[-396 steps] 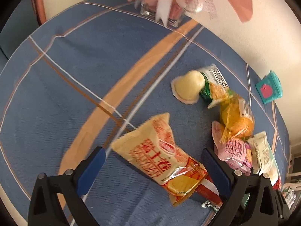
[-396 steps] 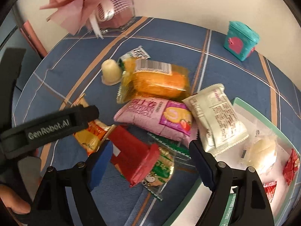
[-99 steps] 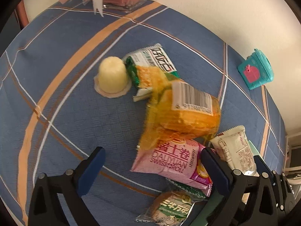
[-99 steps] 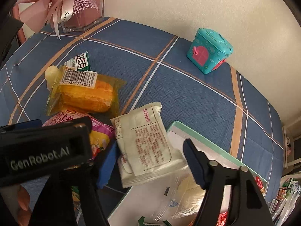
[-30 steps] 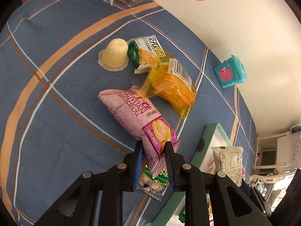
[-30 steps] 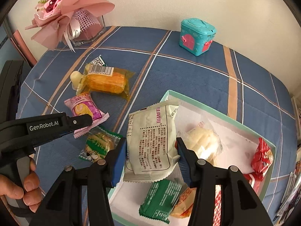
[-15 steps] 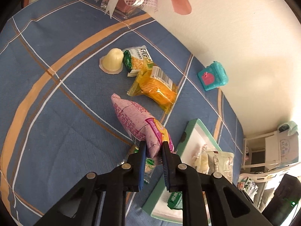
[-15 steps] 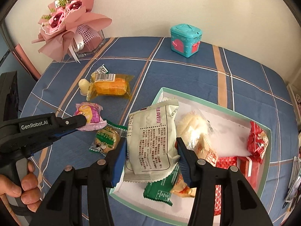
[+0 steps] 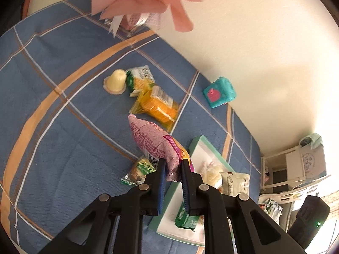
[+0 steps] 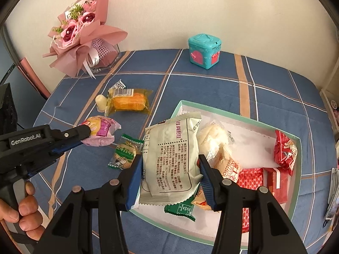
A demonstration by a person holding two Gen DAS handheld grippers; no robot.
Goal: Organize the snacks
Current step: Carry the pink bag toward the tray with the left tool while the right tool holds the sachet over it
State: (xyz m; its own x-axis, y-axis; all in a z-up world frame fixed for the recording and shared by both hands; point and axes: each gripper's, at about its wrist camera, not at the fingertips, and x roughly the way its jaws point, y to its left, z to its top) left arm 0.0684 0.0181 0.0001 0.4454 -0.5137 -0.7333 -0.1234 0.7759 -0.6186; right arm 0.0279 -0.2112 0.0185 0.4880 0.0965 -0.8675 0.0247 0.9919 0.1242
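My left gripper [image 9: 172, 169] is shut on one end of a pink Swiss roll packet [image 9: 151, 139] and holds it above the blue cloth, left of the tray; it also shows in the right wrist view [image 10: 99, 132]. My right gripper [image 10: 169, 169] is shut on a cream snack packet [image 10: 171, 154], held over the left end of the white tray with a green rim [image 10: 243, 116]. The tray holds several snacks, among them red packets [image 10: 284, 150]. On the cloth lie an orange cake packet [image 10: 128, 102], a jelly cup [image 10: 100, 103] and a small green packet [image 10: 124, 153].
A pink flower bouquet [image 10: 82, 36] in a glass vase stands at the back left. A teal toy box [image 10: 204, 50] stands at the back by the wall. The table's right edge borders shelves and clutter [image 9: 296, 169].
My left gripper has lifted the pink packet higher off the cloth. My right gripper, still holding the cream packet, has pulled back and up, so more of the tray shows.
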